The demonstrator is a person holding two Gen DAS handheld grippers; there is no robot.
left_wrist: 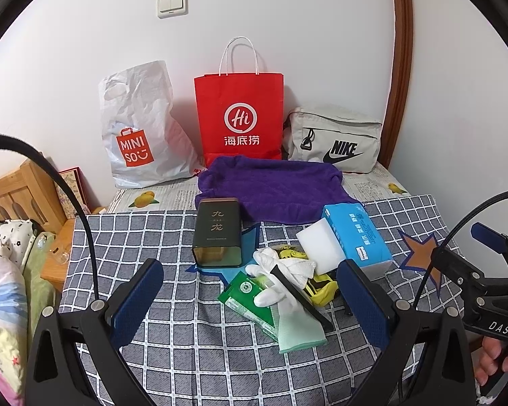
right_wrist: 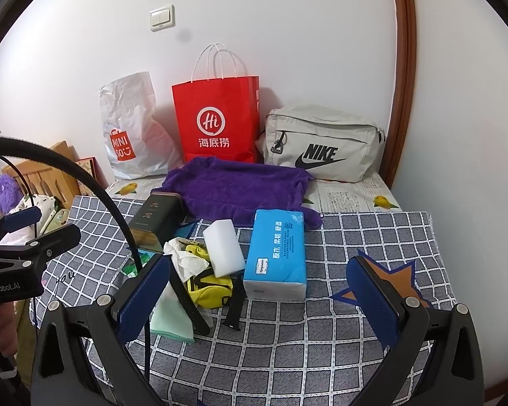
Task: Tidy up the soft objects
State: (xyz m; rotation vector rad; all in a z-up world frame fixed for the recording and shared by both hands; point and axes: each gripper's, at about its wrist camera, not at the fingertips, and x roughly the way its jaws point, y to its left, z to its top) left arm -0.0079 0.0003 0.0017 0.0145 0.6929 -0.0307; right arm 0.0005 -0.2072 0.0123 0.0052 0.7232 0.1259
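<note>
- While both tools hover above the checked cloth (right_wrist: 338, 311), the left gripper (left_wrist: 250, 291) stands with its jaws spread wide and nothing between them, and the right gripper (right_wrist: 260, 291) is likewise wide apart and empty.
- The soft things lie in a heap near the cloth's middle: a white glove (left_wrist: 281, 270), a mint-green cloth (left_wrist: 299, 328), a crumpled yellow pouch (right_wrist: 210, 287) and a white sponge block (right_wrist: 223, 248).
- A black strap (left_wrist: 301, 299) lies slantwise across the glove and the green cloth.
- A green packet (left_wrist: 245, 294) pokes out beneath the glove.
- A blue tissue pack (right_wrist: 277, 253) lies just beside the sponge block, to its right.
- A dark tea tin (left_wrist: 216, 233) lies on its side left of the heap.
- A purple towel (left_wrist: 274, 186) is spread behind them.
- Against the wall stand a white Miniso bag (left_wrist: 139, 128), a red paper bag (left_wrist: 240, 115) and a grey Nike bag (right_wrist: 325, 142).
</note>
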